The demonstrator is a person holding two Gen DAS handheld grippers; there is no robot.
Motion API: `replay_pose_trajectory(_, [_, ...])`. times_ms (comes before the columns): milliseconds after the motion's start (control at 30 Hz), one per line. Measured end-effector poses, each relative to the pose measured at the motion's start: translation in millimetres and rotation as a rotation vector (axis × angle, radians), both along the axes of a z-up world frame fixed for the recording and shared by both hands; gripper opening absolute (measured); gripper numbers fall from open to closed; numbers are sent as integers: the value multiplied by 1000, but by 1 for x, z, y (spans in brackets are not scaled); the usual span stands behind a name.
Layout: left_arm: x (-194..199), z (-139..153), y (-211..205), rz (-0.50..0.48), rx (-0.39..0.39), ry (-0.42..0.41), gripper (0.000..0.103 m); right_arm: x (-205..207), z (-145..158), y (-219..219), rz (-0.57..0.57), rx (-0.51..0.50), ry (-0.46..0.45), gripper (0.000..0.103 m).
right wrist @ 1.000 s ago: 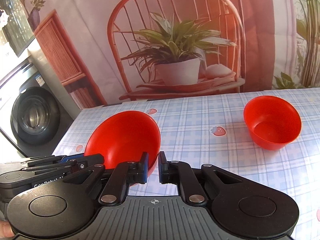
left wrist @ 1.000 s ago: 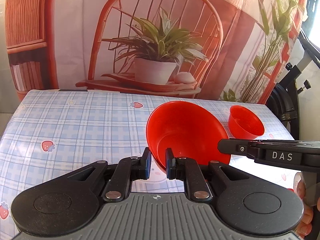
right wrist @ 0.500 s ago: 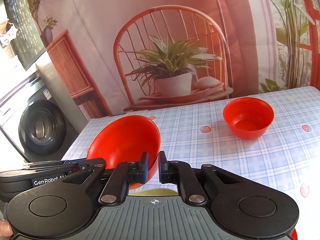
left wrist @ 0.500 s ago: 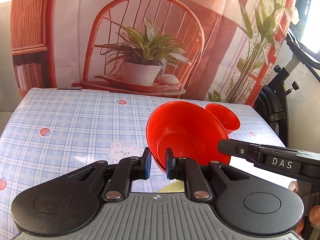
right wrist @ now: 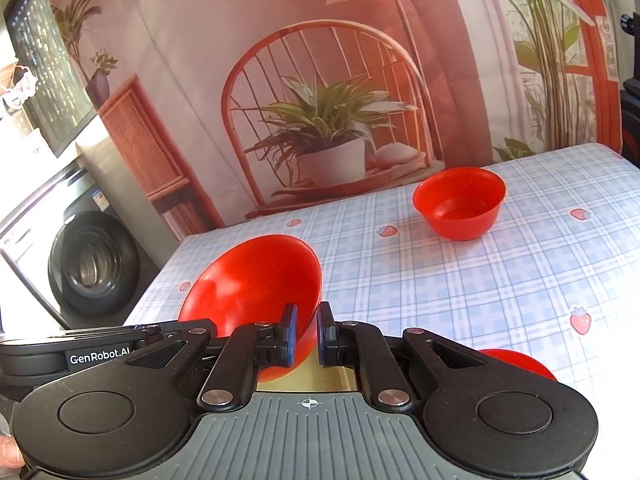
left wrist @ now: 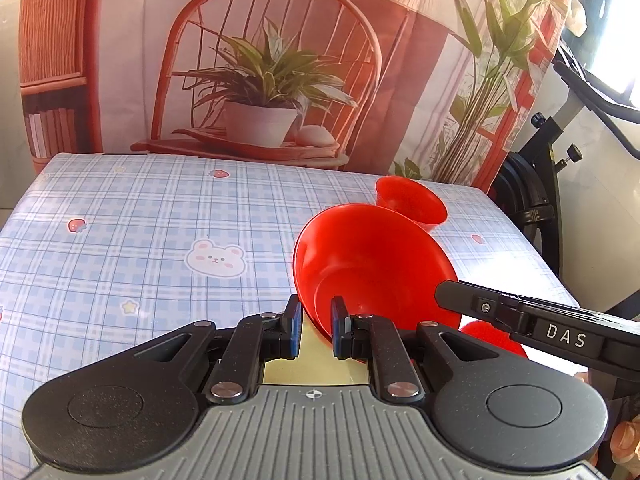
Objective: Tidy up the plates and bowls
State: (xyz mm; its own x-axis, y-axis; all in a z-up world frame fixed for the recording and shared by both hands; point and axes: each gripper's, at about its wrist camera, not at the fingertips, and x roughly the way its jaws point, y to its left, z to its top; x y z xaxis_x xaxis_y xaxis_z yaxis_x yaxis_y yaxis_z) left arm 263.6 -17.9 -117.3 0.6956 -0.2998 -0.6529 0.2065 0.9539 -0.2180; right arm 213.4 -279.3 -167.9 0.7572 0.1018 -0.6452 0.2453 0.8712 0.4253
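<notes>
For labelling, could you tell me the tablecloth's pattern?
Blue-white plaid tablecloth with strawberries and a bear; left wrist view.

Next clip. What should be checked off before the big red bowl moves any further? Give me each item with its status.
1. Left gripper grips the large red bowl: ok, the rim sits between its fingers.
2. Right gripper grips the same bowl: ok, the rim sits between its fingers.
3. Bowl attitude: not ok for setting down flat; it is steeply tilted, opening toward the cameras.
4. Small red bowl is out of the way: ok, upright on the table, apart from the held bowl.
5. What lies under the grippers: cannot tell; only a red edge and a yellowish surface show.
</notes>
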Motion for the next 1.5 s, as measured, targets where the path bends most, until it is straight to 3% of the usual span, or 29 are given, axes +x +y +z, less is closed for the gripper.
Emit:
replay_pose_trajectory(667, [-13,0,-35,-89,17,10,16,-48,6,-29,-80,49,-43,10])
replay_pose_trajectory(1067, [-6,0,-80,-230,19,24,17,-91,11,-66,-185,28,-42,10])
replay_pose_trajectory(1500, [-10,-28,-116,-340,42,86,18,-124,-15,-83,-256,52,27,10])
